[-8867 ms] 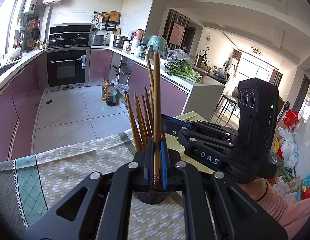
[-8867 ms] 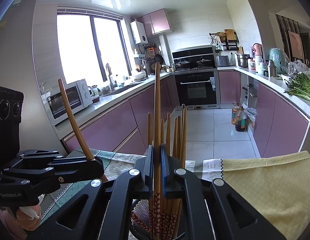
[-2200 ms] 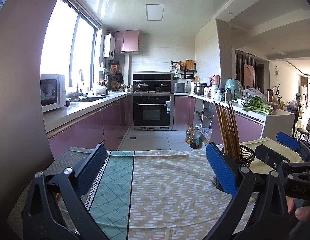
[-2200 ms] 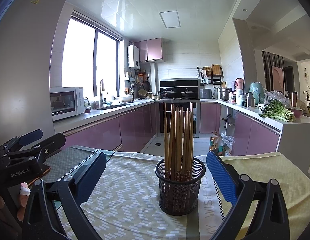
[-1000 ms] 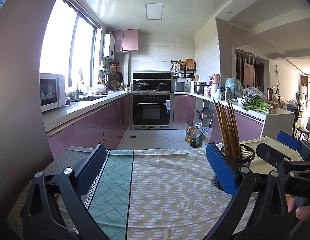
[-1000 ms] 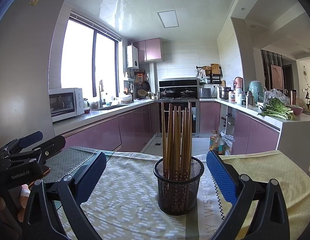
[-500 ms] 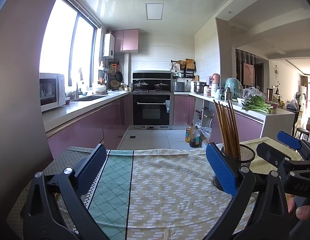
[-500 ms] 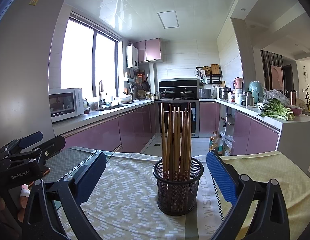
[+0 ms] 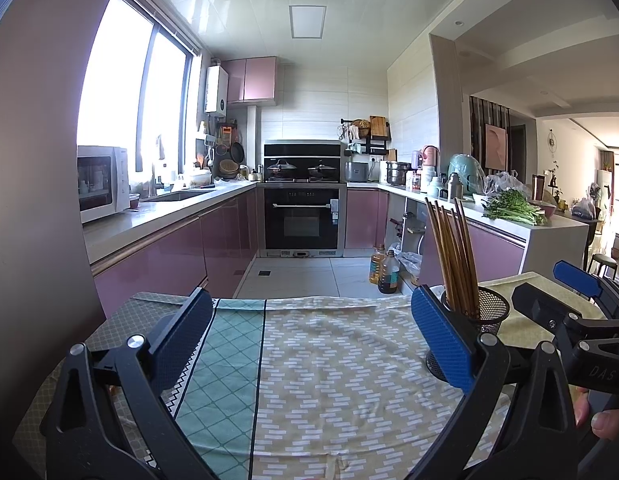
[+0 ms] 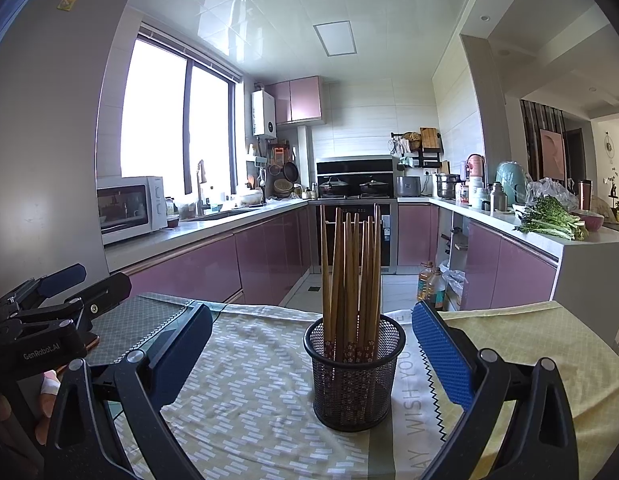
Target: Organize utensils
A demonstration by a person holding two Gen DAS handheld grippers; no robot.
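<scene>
Reading "GenRobot.AI" on left gripper (image 10: 65, 284), "DAS" on right gripper (image 9: 557, 292).

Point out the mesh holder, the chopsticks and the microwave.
mesh holder (image 10: 351, 392), right wrist view, front of its black mesh wall
chopsticks (image 10: 351, 276), right wrist view, middle of the wooden shafts
microwave (image 10: 125, 208), right wrist view, its door window

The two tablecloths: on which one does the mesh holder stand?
The mesh holder stands on the brick-patterned cloth, by its zigzag edge; the plain yellow cloth lies beside it.
</scene>
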